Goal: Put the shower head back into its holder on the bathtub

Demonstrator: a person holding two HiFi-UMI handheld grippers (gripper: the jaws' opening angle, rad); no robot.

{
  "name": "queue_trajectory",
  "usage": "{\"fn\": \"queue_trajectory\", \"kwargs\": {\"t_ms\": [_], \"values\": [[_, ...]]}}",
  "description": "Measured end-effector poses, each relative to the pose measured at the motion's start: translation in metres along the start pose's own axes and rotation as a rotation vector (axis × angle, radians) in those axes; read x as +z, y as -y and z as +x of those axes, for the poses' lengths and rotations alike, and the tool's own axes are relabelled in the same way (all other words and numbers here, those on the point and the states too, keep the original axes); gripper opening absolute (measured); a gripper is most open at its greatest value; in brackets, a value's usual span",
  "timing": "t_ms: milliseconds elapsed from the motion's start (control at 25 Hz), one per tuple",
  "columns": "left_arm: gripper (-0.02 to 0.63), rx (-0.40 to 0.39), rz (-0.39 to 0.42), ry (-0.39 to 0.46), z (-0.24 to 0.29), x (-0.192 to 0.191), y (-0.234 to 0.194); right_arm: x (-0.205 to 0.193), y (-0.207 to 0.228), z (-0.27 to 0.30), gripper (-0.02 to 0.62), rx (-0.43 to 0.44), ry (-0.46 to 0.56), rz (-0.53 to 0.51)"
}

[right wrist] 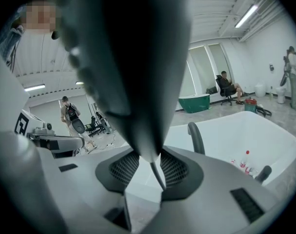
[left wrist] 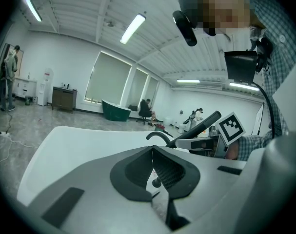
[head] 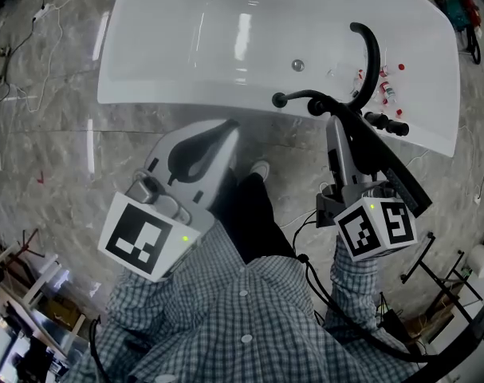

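Carrying is the step in hand: the right gripper [head: 337,126], at centre right, is clamped on the shower head [head: 379,156] over the tub [head: 186,106] rim near the faucet [head: 373,54], while the left gripper [head: 228,128] has its jaws together and empty, so next it likely needs lining up with the holder, which I cannot pick out.

The grey marbled floor [head: 50,150] carries the white bathtub [head: 162,94], with small bottles [head: 387,92] on its rim.
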State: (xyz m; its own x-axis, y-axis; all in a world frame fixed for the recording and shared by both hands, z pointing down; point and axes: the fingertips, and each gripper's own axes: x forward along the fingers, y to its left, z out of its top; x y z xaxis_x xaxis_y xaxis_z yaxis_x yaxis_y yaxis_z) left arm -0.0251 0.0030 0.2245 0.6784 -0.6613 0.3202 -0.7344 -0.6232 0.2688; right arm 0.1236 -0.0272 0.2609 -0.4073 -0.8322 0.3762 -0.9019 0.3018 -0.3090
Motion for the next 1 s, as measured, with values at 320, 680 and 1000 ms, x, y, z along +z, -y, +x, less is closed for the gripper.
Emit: {"fn": "queue_trajectory", "kwargs": {"t_ms": [320, 680, 1000], "values": [[0.009, 0.008, -0.017, -0.009, 0.001, -0.010, -0.006, -0.009, 0.000, 0.011, 0.133, -0.018, -0.023, 0.002], [0.009, 0.018, -0.041, -0.025, 0.012, -0.032, -0.033, -0.033, 0.003, 0.042, 0.133, -0.010, -0.050, 0.004], [0.009, 0.019, -0.044, -0.036, 0.010, -0.033, -0.030, -0.038, 0.007, 0.039, 0.133, -0.017, -0.064, 0.009]]}}
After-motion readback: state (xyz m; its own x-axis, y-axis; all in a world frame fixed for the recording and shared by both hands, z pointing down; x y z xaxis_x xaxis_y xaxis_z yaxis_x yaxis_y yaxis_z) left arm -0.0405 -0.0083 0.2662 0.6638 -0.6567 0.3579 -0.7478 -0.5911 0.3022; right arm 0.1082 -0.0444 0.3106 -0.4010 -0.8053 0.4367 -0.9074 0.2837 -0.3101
